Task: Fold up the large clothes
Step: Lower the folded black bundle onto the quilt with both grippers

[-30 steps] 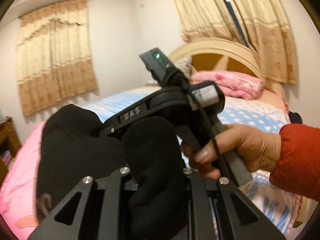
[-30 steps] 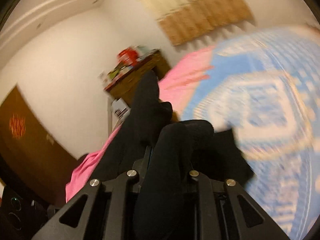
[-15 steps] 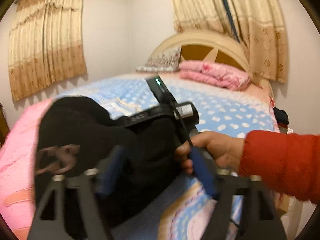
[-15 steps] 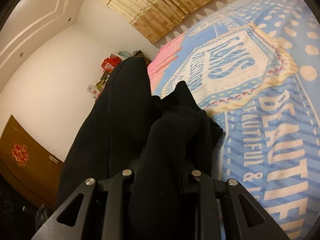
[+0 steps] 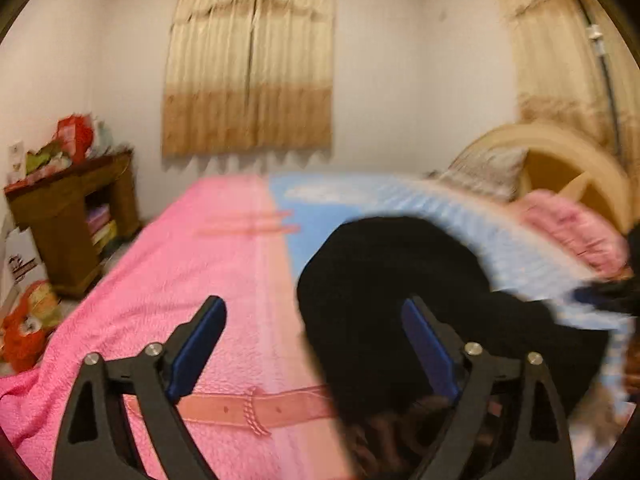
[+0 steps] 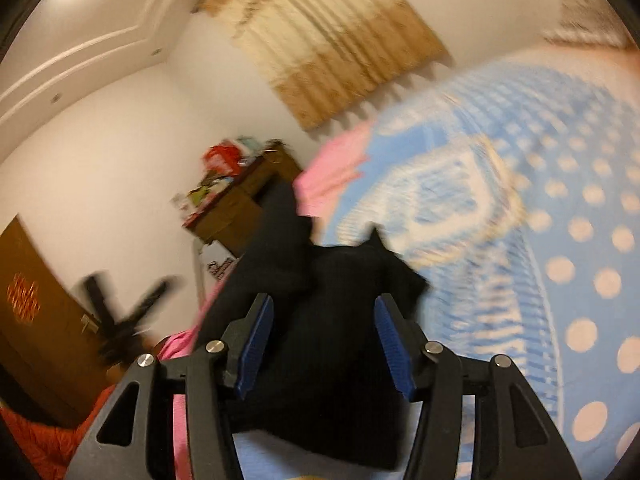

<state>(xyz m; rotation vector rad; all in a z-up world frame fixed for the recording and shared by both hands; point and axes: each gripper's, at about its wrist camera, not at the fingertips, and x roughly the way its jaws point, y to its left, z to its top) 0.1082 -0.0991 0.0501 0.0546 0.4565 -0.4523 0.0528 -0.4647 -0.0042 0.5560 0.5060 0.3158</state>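
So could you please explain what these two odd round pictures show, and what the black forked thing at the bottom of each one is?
Each picture comes from a fisheye camera mounted on hand-held tongs, looking along their two fingers. One view shows the left tongs, wide open over the pink and blue patterned bedspread. The other shows the right tongs, their jaws opening, with the bundled black knitted garment lying between the blue pads on the bed. In the left view the same garment lies mostly right of the open jaws, unheld. A wooden side cabinet stands behind.

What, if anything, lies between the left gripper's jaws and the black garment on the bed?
Nothing visible does. The left gripper is open over the pink bedspread, and the black garment lies just beside it, behind its right-hand finger.
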